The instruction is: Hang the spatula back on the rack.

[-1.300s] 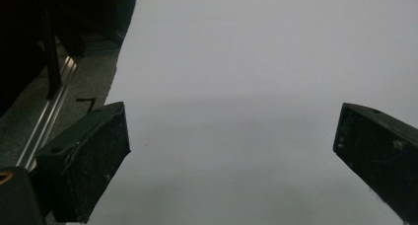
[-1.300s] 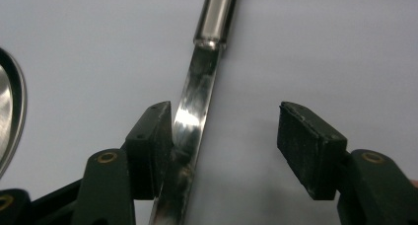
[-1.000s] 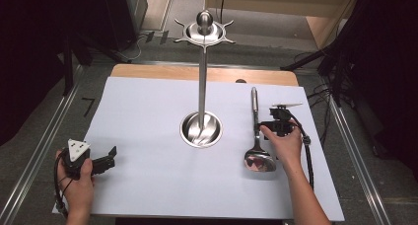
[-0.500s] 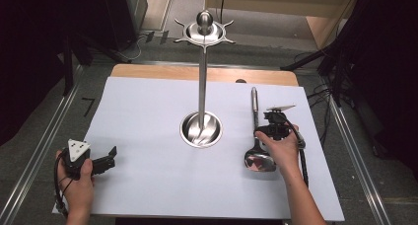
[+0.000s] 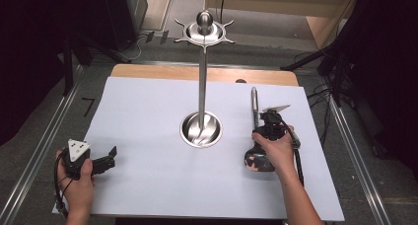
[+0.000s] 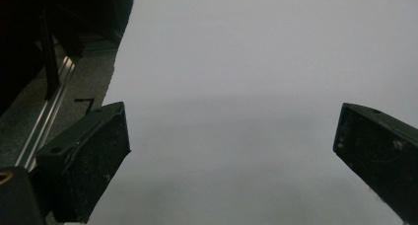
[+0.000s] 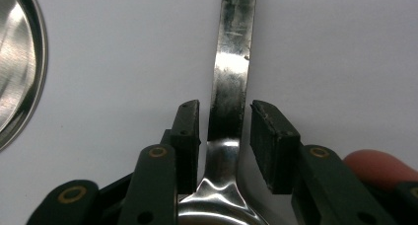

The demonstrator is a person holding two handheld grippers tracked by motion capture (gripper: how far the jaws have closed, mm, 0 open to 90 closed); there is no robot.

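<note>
Straddling the ladle (image 7: 230,87) handle just above its bowl, the right tool (image 7: 224,136) has jaws flanking but not yet clamped, seemingly lined up for a grip. Ladle lies right of the stand (image 5: 201,129); left tool (image 5: 101,162) rests open, far left.

A white sheet (image 5: 148,185) lay under the left gripper (image 5: 109,157) and the right gripper (image 5: 261,118). A bare strip of wooden tabletop (image 5: 148,71) showed well ahead of both. A metal rail (image 5: 34,156) ran left of the left gripper, with a black mark (image 5: 87,105) ahead of it. A second rail (image 5: 355,161) and cables (image 5: 320,94) lay right of the right gripper.
</note>
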